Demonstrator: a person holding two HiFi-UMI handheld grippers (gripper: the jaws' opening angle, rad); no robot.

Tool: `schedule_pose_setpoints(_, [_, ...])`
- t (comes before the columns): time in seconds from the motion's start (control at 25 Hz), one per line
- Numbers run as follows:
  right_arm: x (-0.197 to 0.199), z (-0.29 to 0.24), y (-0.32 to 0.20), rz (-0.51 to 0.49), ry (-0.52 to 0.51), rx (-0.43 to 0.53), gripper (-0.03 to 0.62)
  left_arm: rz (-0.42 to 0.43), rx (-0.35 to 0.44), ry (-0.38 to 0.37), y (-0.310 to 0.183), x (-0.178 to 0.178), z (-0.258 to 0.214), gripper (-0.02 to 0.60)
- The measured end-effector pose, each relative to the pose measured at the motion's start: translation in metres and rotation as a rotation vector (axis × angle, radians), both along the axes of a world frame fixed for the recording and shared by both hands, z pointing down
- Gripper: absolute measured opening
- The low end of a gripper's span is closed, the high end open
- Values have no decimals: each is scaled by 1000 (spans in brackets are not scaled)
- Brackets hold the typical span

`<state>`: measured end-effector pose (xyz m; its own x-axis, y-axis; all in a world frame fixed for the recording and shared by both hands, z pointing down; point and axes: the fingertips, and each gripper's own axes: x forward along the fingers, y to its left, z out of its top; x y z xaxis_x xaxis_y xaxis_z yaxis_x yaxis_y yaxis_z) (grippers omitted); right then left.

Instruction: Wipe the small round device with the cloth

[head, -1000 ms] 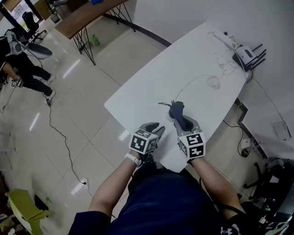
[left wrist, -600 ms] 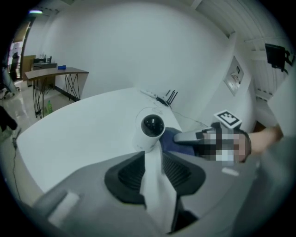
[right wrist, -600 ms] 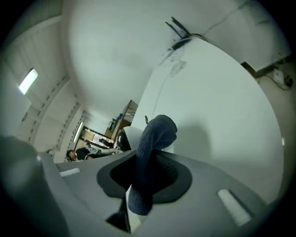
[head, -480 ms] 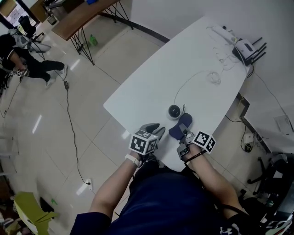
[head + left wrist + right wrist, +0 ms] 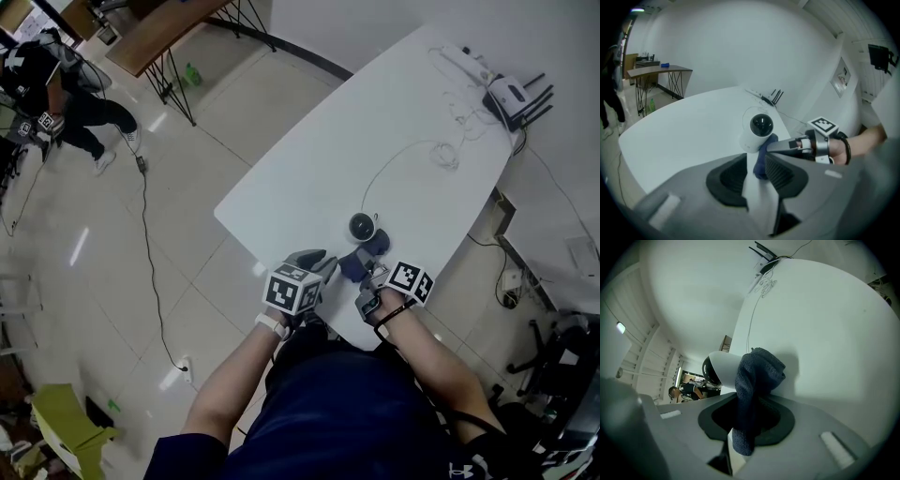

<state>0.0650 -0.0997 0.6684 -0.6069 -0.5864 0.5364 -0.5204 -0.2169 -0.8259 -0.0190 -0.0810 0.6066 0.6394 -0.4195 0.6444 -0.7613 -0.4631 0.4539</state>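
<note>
Head view shows the device [image 5: 363, 226] uncovered on the near part of the worktop [image 5: 309, 159]; a second ago the cloth [image 5: 366, 255] was draped over it. The right hand-held gripper [image 5: 367, 272], pinching the cloth, has dropped and rolled, so the cloth now lies against the device's side at 6 o'clock. The wipe seems to be passing from the top to the flank. The device stands upright with its long axis vertical. Its dark lens faces about 7 o'clock, toward the left hand-held gripper [image 5: 323, 264], which waits spread and empty.
</note>
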Motion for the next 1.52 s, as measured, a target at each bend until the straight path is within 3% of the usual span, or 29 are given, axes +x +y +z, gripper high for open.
schedule_pose_setpoints(0.16, [-3, -21, -2, -7, -6, 50, 80, -7, 2, 9, 2, -1, -2, 117])
schedule_pose_setpoints(0.32, [-4, -62, -11, -31, 27, 166, 80, -1, 14, 13, 5, 3, -6, 117])
schedule_pose_setpoints(0.52, [-11, -109, -22, -161, 174, 359, 78, -7, 24, 24, 11, 4, -10, 117])
schedule_pose_setpoints(0.68, [-28, -125, -25, -370, 362, 520, 80, -37, 23, 35, 15, -2, -10, 117])
schedule_pose_setpoints(0.8, [-40, -114, -22, -538, 464, 546, 78, -66, 6, 42, 17, -8, -6, 117])
schedule_pose_setpoints(0.92, [-43, -99, -17, -634, 520, 515, 78, -84, 5, 44, 17, -13, -8, 117])
schedule_pose_setpoints(1.0, [-49, -100, -9, -699, 546, 555, 78, -95, 5, 46, 16, -16, -8, 117])
schedule_pose_setpoints(1.12, [-65, -94, 20, -933, 576, 656, 78, -131, 31, 45, 11, -22, -12, 99])
schedule_pose_setpoints(1.2, [-66, -71, 42, -1130, 592, 633, 78, -156, 56, 39, 8, -29, -17, 72])
schedule_pose_setpoints(1.28, [-53, -45, 52, -1275, 641, 545, 78, -173, 56, 43, 8, -33, -18, 72])
schedule_pose_setpoints(1.36, [-38, -31, 46, -1369, 753, 487, 77, -183, 43, 47, 11, -36, -15, 72])
schedule_pose_setpoints(1.52, [-15, -19, 25, -1579, 992, 478, 77, -199, 21, 51, 15, -36, -11, 72])
